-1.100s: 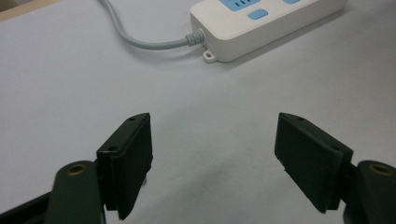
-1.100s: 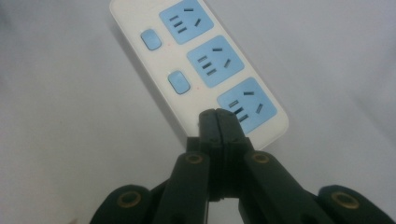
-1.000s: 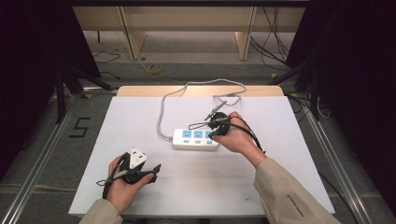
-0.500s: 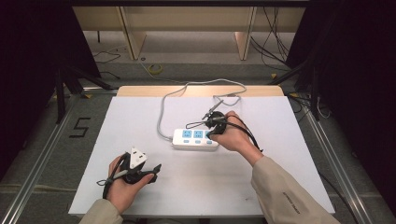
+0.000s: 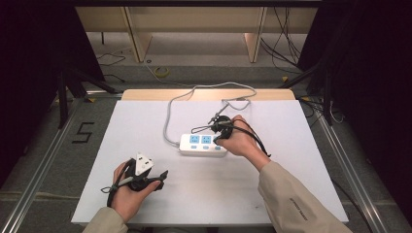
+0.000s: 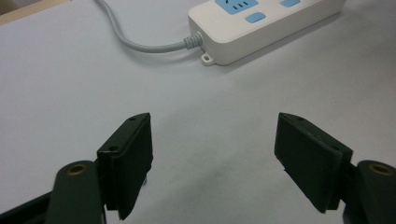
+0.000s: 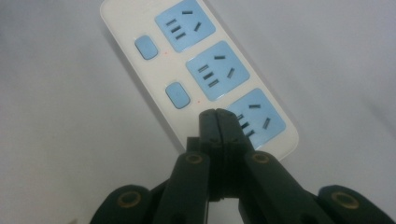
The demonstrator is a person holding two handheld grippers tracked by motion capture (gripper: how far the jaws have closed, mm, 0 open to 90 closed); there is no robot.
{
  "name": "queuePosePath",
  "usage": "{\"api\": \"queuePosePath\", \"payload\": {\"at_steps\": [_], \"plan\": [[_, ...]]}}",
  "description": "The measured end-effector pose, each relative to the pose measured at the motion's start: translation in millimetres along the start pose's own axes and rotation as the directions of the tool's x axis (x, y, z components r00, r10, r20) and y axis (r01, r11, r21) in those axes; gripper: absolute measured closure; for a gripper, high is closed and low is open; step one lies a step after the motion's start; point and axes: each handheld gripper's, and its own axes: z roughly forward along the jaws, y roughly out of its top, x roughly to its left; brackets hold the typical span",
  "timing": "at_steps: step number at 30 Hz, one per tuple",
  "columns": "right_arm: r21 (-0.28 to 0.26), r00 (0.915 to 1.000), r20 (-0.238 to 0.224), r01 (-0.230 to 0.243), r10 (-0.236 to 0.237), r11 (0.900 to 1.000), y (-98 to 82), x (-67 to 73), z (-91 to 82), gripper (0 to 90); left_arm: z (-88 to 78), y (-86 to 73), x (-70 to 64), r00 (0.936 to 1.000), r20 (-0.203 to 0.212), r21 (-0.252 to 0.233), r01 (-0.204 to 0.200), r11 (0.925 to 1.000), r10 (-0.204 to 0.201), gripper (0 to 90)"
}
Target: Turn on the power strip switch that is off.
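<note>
So from the high view, a white power strip (image 5: 203,144) is seen lying near the middle of the white table (image 5: 301,194), its grey cord (image 5: 170,119) looping off toward the far edge. The right gripper (image 5: 217,141) is held down on the strip's right end, and the left gripper (image 5: 161,175) is parked well apart near the front-left of the table. A small white block (image 5: 142,164) is seen on top of the left one, can't be told what it is from here

In the left gripper view, the jaws are spread wide with nothing between them, just bare table. The power strip (image 6: 261,23) is seen further off at the top with its cord (image 6: 140,39) running out of its end, so this gripper is judged to be idle for now

In the right gripper view, the jaws are pressed together into one point, nothing pinched. That tip (image 7: 218,122) is set right at the nearest of the blue buttons, beside the third socket (image 7: 254,119). Two more blue switch buttons (image 7: 178,94) are seen beside the other sockets

Step in hand is judged to be a switch being pushed with the closed tip. Whether it's actually clicked can't be told. Next move probably calls for a straight downward press kept centred on the button so the tip isn't slid off, and the strip may need to be steadied by the other gripper if it gets shoved along the table
</note>
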Motion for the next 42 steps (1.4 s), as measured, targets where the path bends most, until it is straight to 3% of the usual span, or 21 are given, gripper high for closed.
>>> {"api": "queuePosePath", "payload": {"at_steps": [42], "plan": [[0.071,0.9999,0.014,-0.004,0.003,0.997,1.0,-2.1,17.1,90.0,0.9,0.0,-0.3,1.0000,0.003,0.001,0.000,1.0000,0.000,27.8]]}}
